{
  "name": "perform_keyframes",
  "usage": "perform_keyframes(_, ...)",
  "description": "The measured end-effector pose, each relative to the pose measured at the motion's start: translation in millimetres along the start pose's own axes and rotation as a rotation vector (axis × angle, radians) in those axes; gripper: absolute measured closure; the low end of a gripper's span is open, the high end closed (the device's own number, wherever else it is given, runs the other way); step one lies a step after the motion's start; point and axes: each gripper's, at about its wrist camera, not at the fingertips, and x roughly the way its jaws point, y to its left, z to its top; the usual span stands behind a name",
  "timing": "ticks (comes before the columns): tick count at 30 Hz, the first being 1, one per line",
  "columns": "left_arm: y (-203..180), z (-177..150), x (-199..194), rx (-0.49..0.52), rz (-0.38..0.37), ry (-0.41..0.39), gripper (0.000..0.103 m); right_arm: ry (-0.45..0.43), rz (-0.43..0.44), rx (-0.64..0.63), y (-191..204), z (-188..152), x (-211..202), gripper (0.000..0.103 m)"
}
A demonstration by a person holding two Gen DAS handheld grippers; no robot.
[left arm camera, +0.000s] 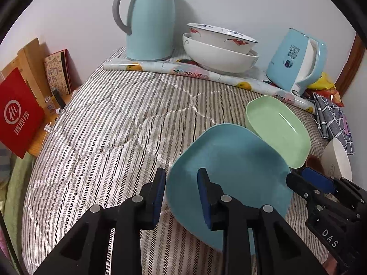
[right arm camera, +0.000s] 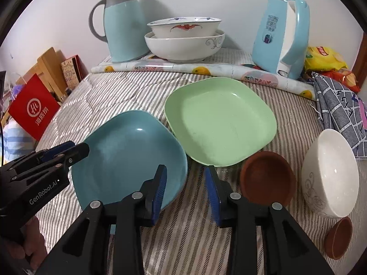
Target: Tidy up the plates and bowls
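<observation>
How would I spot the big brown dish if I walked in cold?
Start at the striped cloth and find the green plate. Just in front of its near right edge lies the big brown dish, beside the tilted white bowl. It is round, shallow and clay-coloured, and larger than the other brown dish.

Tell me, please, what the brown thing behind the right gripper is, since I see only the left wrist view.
Observer: A brown saucer, by the green plate's near corner.
Operator: Is it the only one?
Observer: No, a smaller brown dish lies nearer the camera, below the white bowl.
Operator: Is the right gripper holding anything?
Observer: No; the right gripper is open, its jaws either side of the blue plate's rim.
</observation>
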Motion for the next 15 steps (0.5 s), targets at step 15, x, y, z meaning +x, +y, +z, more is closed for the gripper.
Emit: perform_keyframes(15,-37.6,13.7,-21.3,0.034,-0.031,-0.032,0.071,-0.052,-0.023,0.061,-39.3,4.3,-36.4,0.050)
